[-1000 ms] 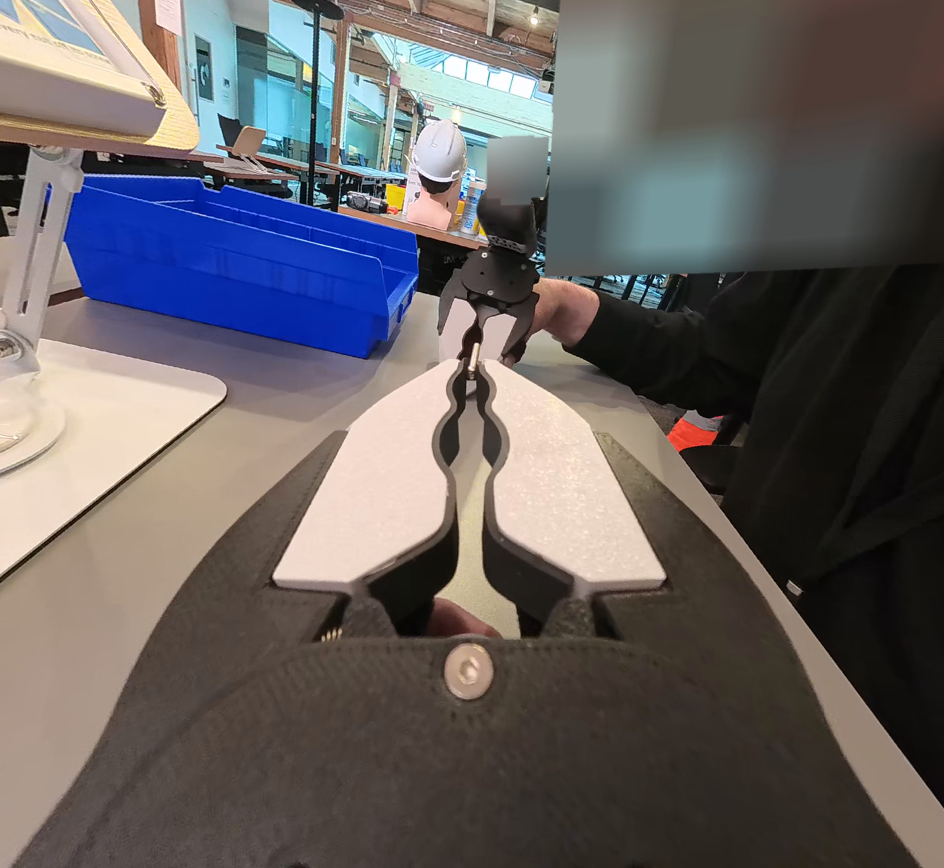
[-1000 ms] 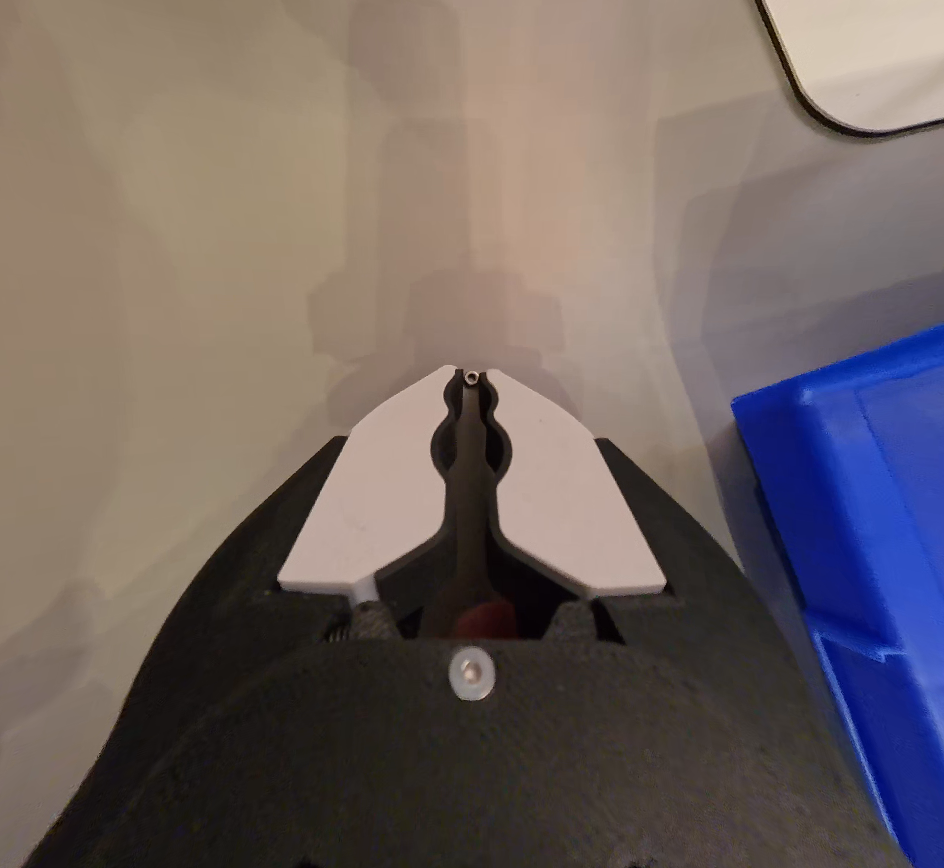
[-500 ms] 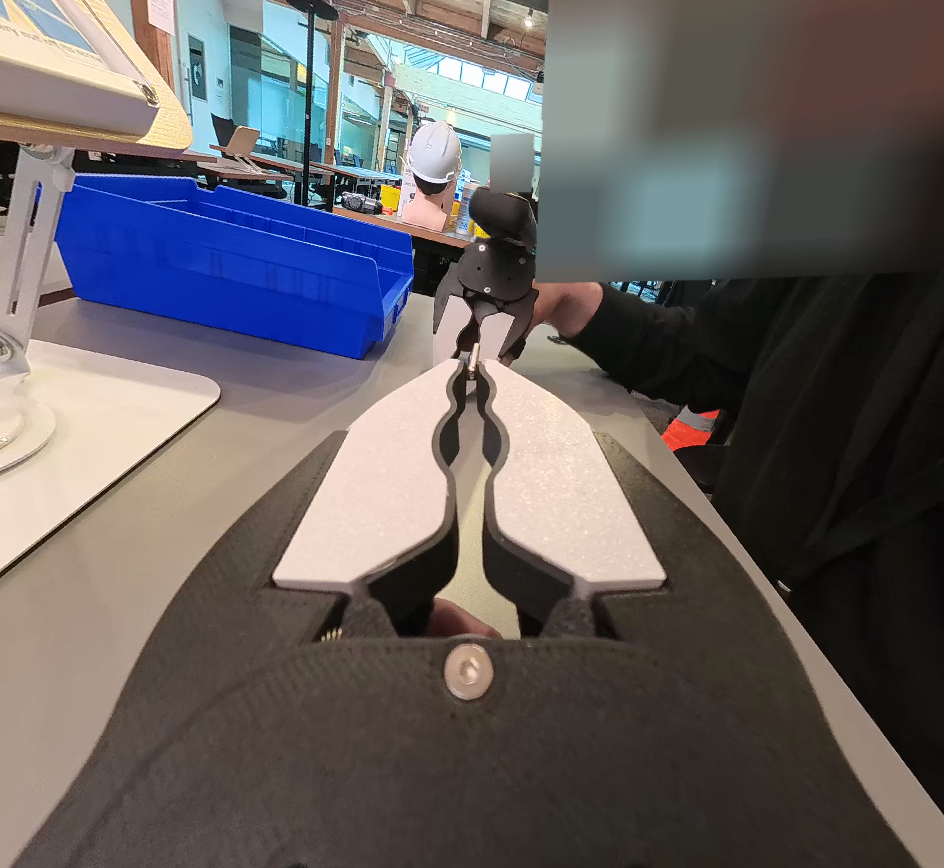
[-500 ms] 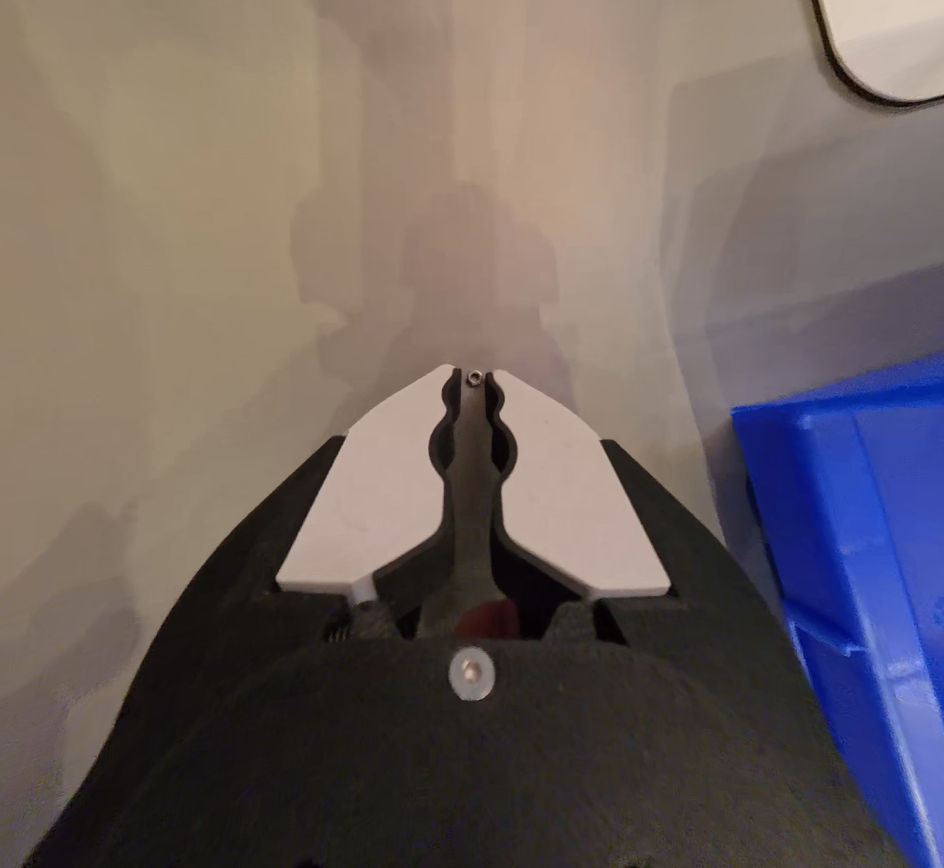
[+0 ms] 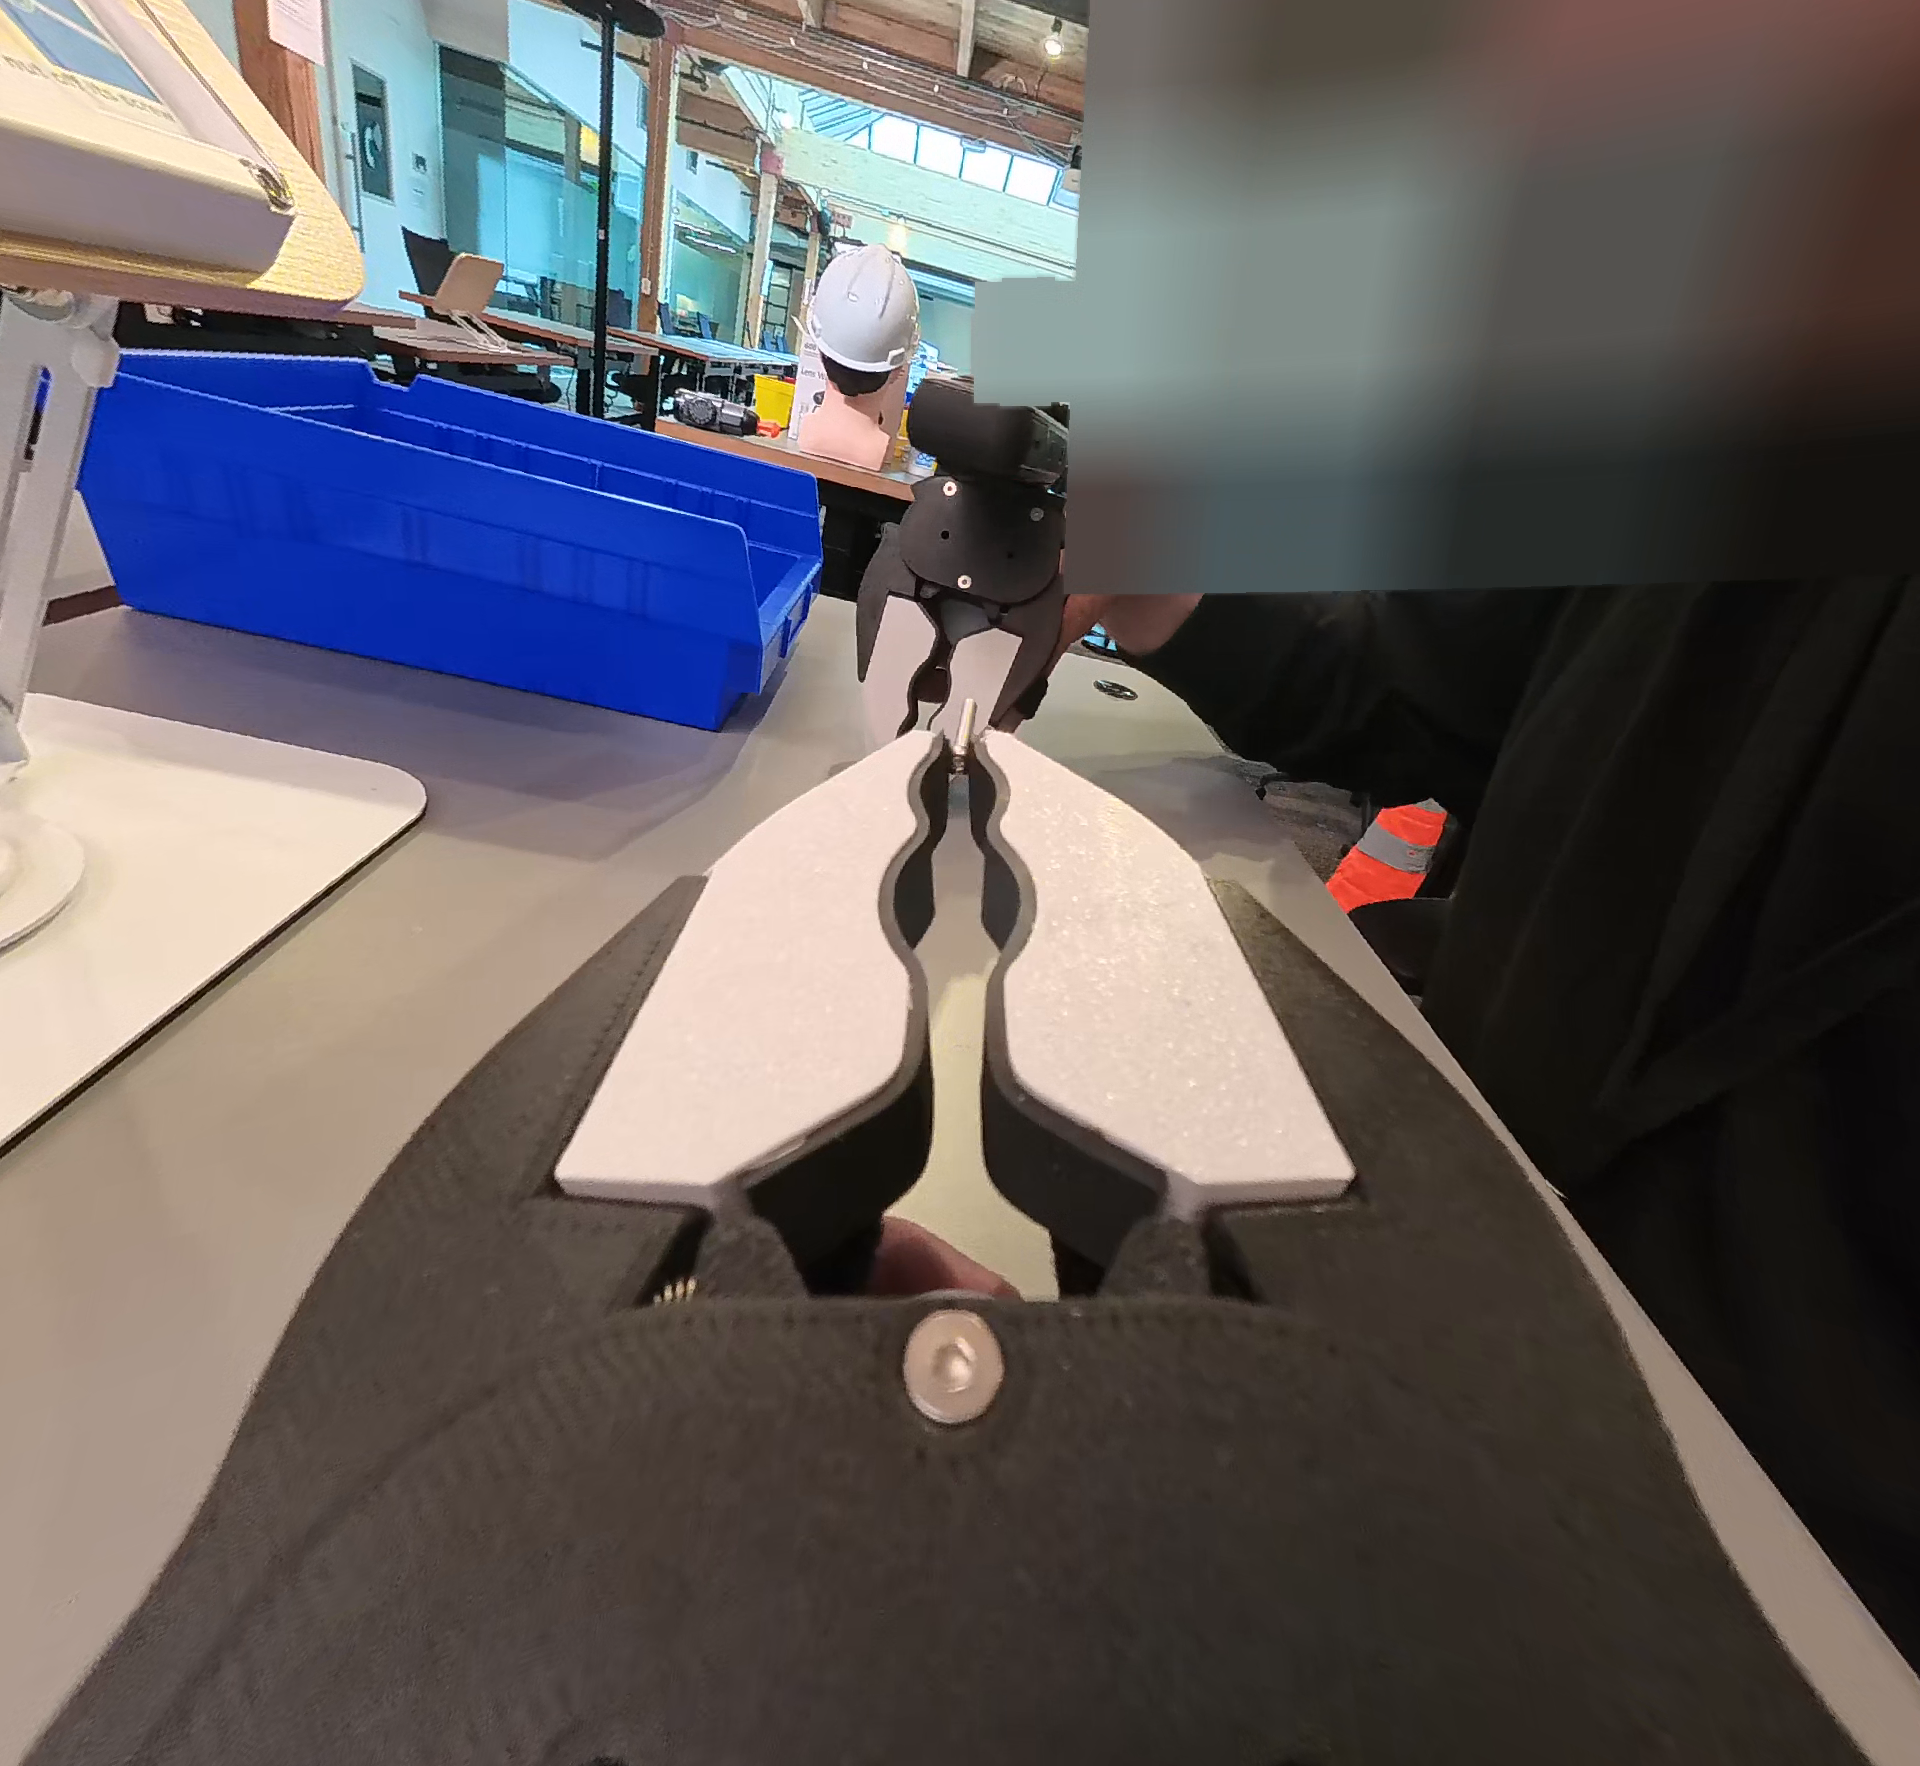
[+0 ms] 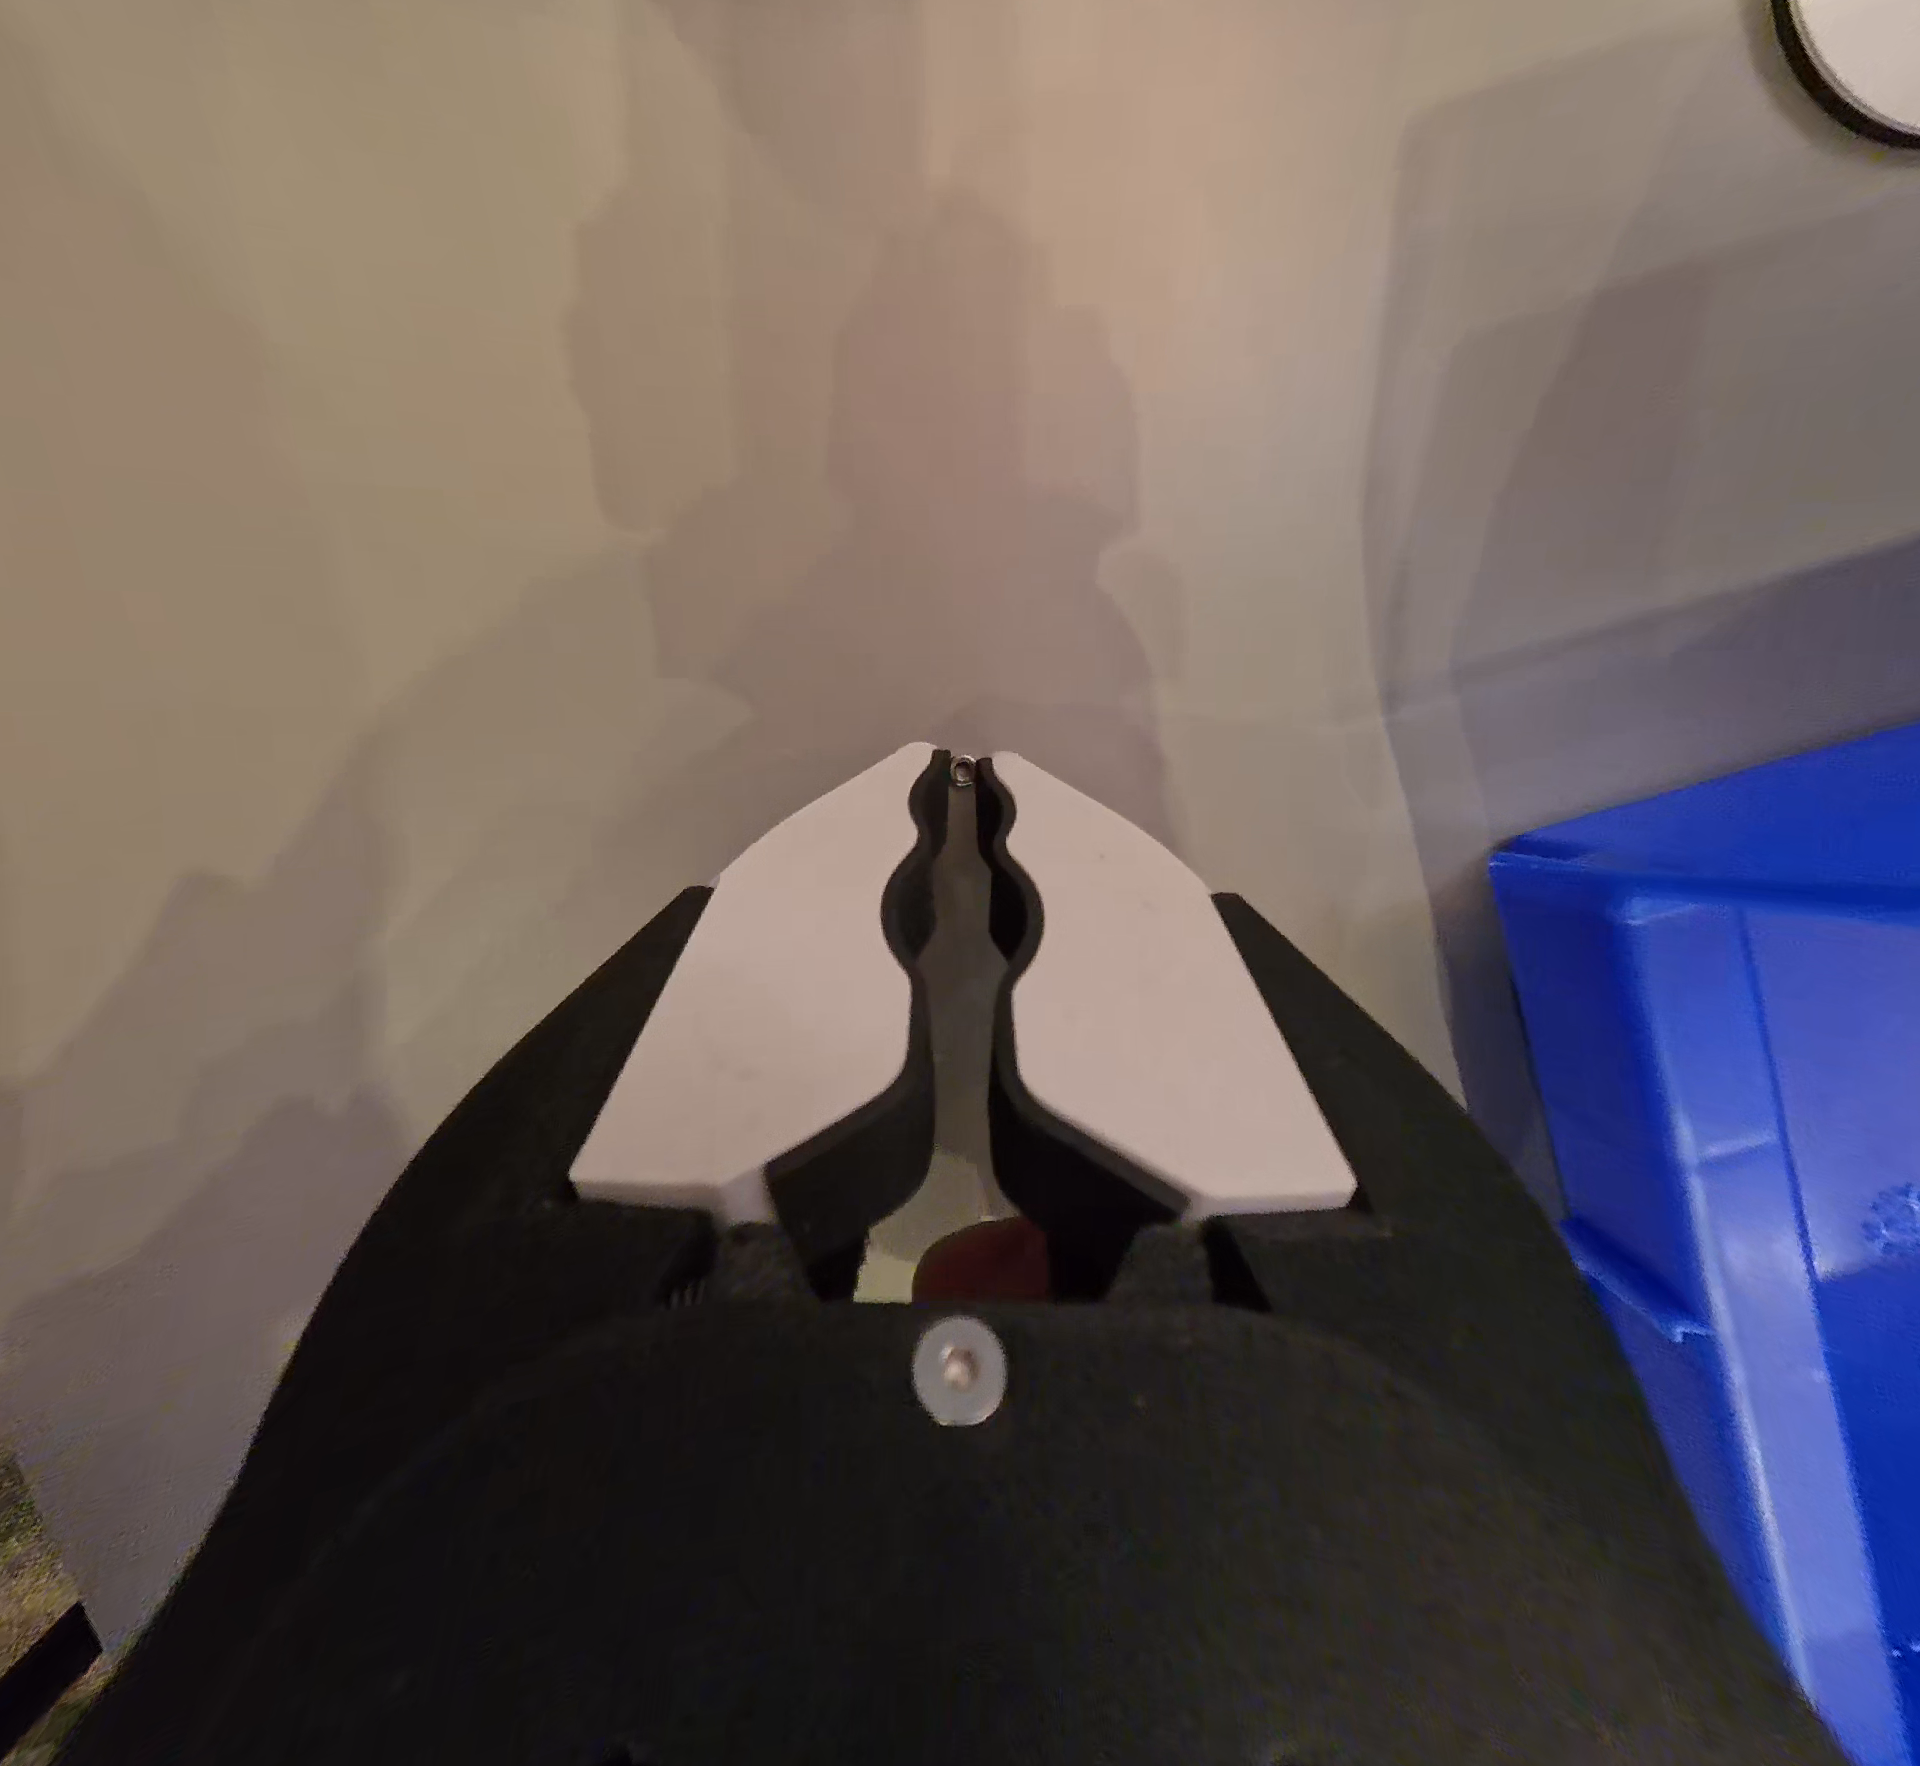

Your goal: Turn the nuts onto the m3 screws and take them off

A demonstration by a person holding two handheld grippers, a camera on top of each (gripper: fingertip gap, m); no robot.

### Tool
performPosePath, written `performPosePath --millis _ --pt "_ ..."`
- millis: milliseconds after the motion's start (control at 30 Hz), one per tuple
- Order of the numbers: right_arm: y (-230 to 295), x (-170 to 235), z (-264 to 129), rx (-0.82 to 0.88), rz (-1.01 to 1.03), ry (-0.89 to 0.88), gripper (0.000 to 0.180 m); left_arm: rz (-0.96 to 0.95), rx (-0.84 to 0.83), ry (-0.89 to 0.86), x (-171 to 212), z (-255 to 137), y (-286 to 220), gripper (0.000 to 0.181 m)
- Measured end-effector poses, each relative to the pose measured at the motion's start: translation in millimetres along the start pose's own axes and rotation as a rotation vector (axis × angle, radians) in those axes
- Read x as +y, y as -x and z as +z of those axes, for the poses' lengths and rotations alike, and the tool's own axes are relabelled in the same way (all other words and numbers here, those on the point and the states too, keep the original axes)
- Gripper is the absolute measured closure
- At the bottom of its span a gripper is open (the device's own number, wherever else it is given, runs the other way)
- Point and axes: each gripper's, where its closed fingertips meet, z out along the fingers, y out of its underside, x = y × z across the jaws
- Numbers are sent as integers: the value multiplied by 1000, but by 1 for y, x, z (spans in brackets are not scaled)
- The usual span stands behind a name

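My left gripper [image 5: 964, 752] is shut on a small silver M3 screw [image 5: 965, 729] that stands upright out of its tips, a little above the grey table. My right gripper [image 6: 964, 767] is shut on a tiny silver nut [image 6: 963, 769] held at its tips and points down at the table. The right gripper also shows in the left wrist view [image 5: 951, 693], just behind and above the screw, held by a hand in a black sleeve. Whether nut and screw touch cannot be told.
A blue plastic bin [image 5: 447, 511] stands on the grey table [image 5: 260, 1249] at the back left; it also shows in the right wrist view [image 6: 1745, 1072]. A white stand base [image 5: 177, 875] lies at the left. A person in black [image 5: 1662, 885] sits at the right. My right fingertips sit around 25 cm from my left ones.
The right gripper with the nut has moved closer to the screw tip and lifted slightly. The left gripper holds the screw nearly still.
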Motion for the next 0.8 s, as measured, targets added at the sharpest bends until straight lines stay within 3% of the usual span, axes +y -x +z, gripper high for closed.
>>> performPosePath --millis 400,800 --pt "6 -19 -5 43 -78 -123 175 -31 3 -36 -4 0 1 178" --pt "34 -121 -56 67 -274 -499 175 -138 56 -121 -11 12 -7 178"
